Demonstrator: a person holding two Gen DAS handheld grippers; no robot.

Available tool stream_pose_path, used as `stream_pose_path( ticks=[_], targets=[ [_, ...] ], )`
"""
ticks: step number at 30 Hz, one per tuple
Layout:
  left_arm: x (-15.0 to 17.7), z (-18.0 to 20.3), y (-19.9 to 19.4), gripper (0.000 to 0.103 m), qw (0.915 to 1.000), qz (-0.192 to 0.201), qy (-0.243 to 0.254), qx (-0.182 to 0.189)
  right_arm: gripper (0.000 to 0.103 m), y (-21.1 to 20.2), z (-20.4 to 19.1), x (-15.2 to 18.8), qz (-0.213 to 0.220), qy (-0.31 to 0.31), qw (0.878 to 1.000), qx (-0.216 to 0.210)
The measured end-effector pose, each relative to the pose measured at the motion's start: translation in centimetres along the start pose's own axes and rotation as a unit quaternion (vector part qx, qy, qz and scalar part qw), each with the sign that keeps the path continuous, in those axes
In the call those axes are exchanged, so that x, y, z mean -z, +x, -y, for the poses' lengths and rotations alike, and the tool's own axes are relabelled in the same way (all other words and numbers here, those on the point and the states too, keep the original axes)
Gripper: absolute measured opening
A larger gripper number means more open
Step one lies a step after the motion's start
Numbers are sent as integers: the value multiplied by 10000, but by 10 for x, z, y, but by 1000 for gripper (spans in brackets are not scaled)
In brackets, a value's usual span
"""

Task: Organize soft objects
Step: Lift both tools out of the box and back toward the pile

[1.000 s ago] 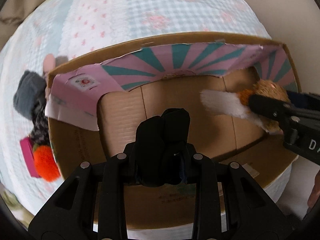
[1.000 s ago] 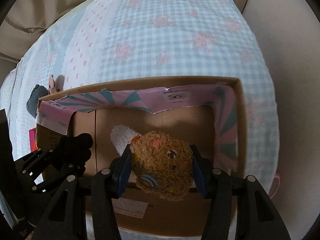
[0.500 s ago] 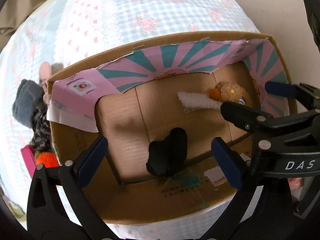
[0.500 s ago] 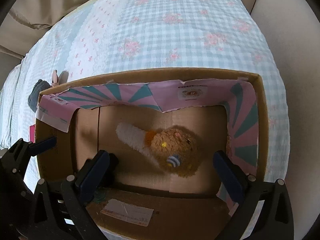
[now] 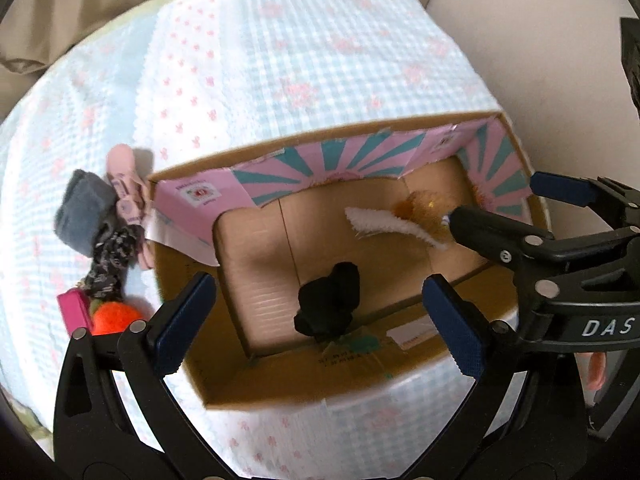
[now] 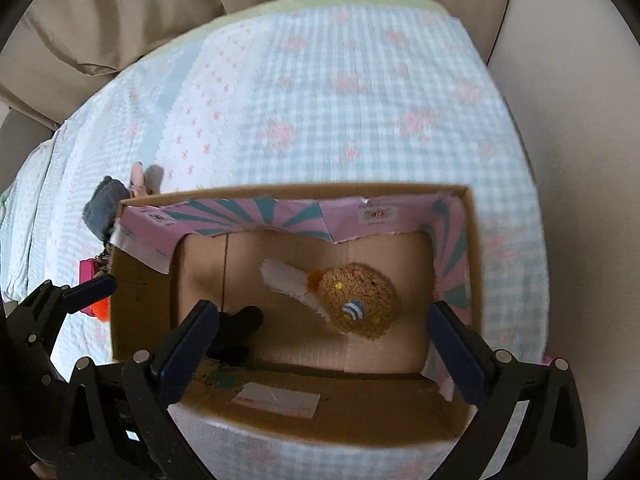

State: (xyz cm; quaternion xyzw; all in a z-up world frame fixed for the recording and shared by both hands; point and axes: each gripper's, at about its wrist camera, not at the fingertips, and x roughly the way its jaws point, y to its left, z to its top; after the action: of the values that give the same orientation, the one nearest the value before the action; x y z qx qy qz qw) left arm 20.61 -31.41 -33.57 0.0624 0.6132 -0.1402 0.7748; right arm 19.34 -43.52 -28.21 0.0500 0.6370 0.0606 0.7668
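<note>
Both tools have let go and lifted since a second ago: left tool (image 5: 320, 320) and right tool (image 6: 324, 340) gape wide, empty. Black sock bundle (image 5: 328, 308) and brown plush (image 6: 356, 304) lie inside the cardboard box (image 6: 280, 192). Next, reach for the grey sock (image 5: 82, 216) beside it on the bed (image 5: 304, 56), squeezing its middle.

My left wrist cam looks steeply down from near the cardboard box (image 5: 192, 364) front-left corner; right cam likewise from front-center (image 6: 472, 248). Both close, sharing the box interior and checked bedspread (image 5: 304, 52).
</note>
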Motion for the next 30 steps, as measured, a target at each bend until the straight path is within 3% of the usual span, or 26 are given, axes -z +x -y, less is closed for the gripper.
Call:
stream_pose_path(
  ticks=[8, 15, 30],
  targets=[
    [12, -3, -90, 102, 9975, 694, -109, 84, 103, -90, -17, 11, 805, 96, 9964, 245],
    [30, -20, -179, 102, 9890, 1459, -229, 103, 103, -165, -46, 32, 1355, 383, 9897, 247],
    [103, -122, -330, 102, 9643, 2604, -448, -138, 103, -275, -162, 85, 2479, -15, 9676, 486]
  ],
)
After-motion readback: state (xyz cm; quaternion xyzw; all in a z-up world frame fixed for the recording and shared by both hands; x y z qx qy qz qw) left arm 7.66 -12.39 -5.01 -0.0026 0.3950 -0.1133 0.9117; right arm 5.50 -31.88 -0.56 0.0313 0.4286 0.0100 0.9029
